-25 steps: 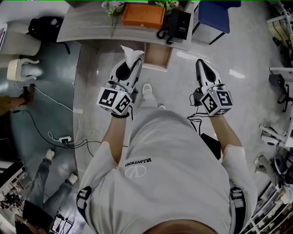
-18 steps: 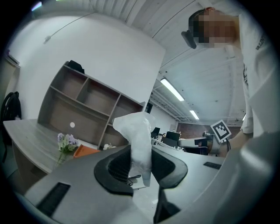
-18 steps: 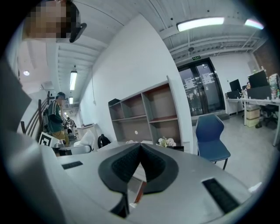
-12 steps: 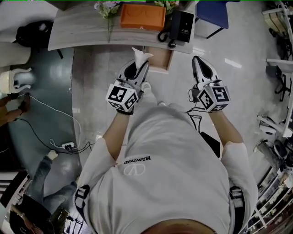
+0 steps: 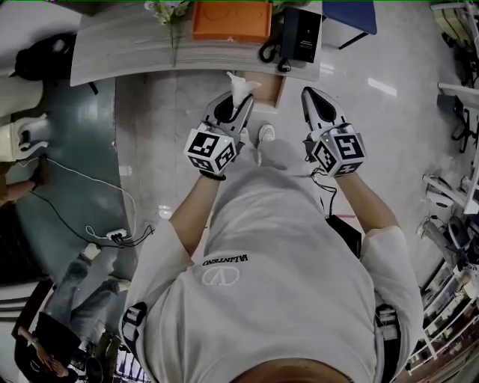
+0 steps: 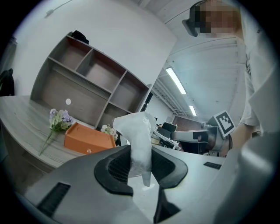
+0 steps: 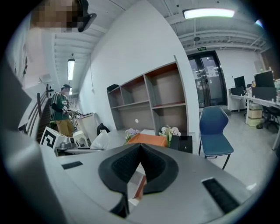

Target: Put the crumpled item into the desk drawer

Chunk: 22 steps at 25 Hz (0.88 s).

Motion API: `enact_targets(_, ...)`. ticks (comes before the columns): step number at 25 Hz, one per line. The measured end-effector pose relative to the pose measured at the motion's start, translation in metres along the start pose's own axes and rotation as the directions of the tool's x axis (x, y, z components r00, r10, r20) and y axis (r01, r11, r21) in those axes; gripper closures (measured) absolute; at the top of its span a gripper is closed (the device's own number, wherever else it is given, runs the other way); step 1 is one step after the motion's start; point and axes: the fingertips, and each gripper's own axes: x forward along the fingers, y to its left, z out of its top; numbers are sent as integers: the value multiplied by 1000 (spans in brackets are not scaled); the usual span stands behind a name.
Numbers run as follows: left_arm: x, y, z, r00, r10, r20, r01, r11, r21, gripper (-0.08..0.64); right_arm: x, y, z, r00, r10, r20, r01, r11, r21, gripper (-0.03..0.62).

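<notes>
Desk [image 5: 127,45]: grey top with an orange box [image 5: 232,21] and a telephone [image 5: 299,34]; I judge the goal sits under its front edge.
Drawer [image 5: 272,91]: it seems pulled out, near the held item. Bring the item fully over the opening and lower it inside the walls before letting go.
Left arm: stretched forward, elbow bent; the left gripper [image 5: 236,105] points at the desk, tilted slightly down.
Right gripper [image 5: 308,96]: level with the left, jaws pressed together on nothing; keep it off the drawer's mouth.
Crumpled item [image 6: 138,135]: white and light, pinched upright between the left jaws. It may cling to the pads, so part them wide.
</notes>
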Motion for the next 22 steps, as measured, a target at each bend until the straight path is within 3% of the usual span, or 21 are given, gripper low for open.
enact_targets(6, 15, 4, -12, 999, 29, -15, -29, 999, -30, 460, 20, 10, -23, 997, 55, -48, -55, 998, -8, 595)
enact_targets(12, 35, 9, -47, 993, 74, -94, -77, 997, -27, 460, 42, 2, -58, 992, 76, -105, -73, 997, 28, 595)
enact_targets(22, 71, 44, -128, 961, 182, -209, -187, 982, -2, 460, 79, -30, -123, 982, 61, -179, -50, 997, 66, 595)
